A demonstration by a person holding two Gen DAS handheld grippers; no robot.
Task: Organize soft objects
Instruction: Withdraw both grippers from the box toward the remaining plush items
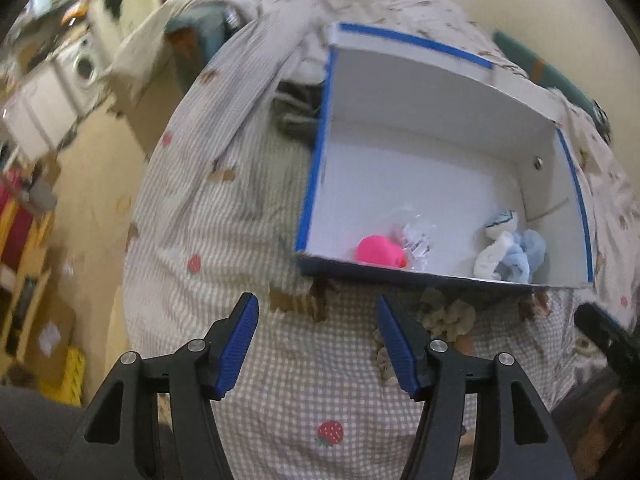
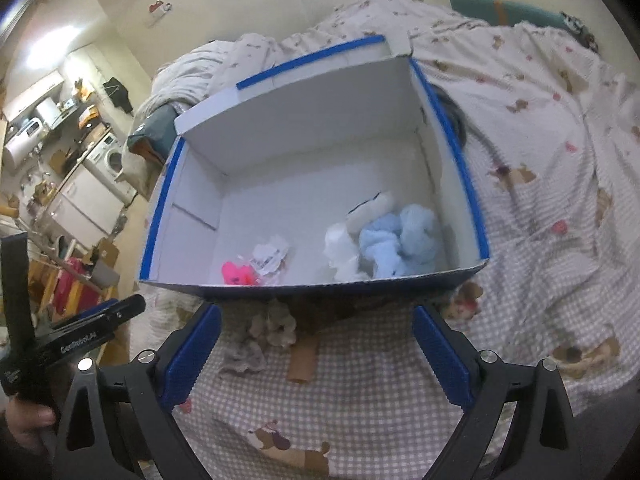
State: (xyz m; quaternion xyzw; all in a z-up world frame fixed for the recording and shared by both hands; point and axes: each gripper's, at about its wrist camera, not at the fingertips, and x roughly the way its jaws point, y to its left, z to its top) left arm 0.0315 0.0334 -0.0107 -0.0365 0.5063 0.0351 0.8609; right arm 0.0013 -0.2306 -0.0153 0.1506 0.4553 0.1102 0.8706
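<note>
Box [image 2: 460,168]: pink toy [image 2: 236,273], blue plush [image 2: 400,240] stowed inside; our left gripper [image 1: 316,340] part-open, right gripper [image 2: 316,356] wide, both empty, nearing grey item [image 2: 264,336] beside box.

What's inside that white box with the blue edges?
Inside the box: a pink toy, a crumpled clear wrapper, and a blue-and-white plush. The near wall hides the toy's lower part.
</note>
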